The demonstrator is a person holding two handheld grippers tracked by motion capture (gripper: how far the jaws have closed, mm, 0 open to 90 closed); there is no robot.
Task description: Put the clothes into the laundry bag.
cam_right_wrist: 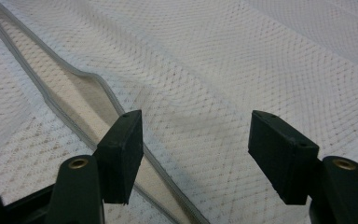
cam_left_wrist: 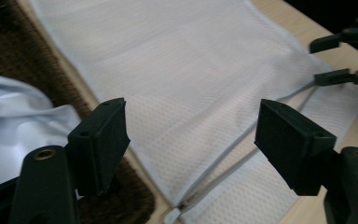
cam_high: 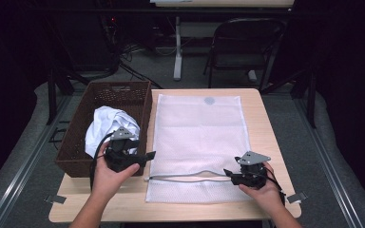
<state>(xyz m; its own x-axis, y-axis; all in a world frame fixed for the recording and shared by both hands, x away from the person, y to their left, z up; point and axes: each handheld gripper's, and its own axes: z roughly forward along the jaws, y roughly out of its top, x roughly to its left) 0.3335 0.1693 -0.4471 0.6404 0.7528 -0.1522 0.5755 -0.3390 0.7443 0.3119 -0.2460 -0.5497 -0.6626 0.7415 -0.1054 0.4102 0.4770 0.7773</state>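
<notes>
A white mesh laundry bag lies flat on the wooden table. Its grey zipper runs across near the front edge and gapes a little. A brown wicker basket at the left holds a crumpled white cloth. My left gripper hovers over the basket's near right corner, open, jaws pointing at the bag. My right gripper is open at the zipper's right end, low over the mesh beside the zipper. Neither gripper holds anything.
A dark folding chair and a table leg stand beyond the far edge. Bare wood shows right of the bag and along the front edge. The left gripper view takes in the basket wall, the cloth and the right gripper.
</notes>
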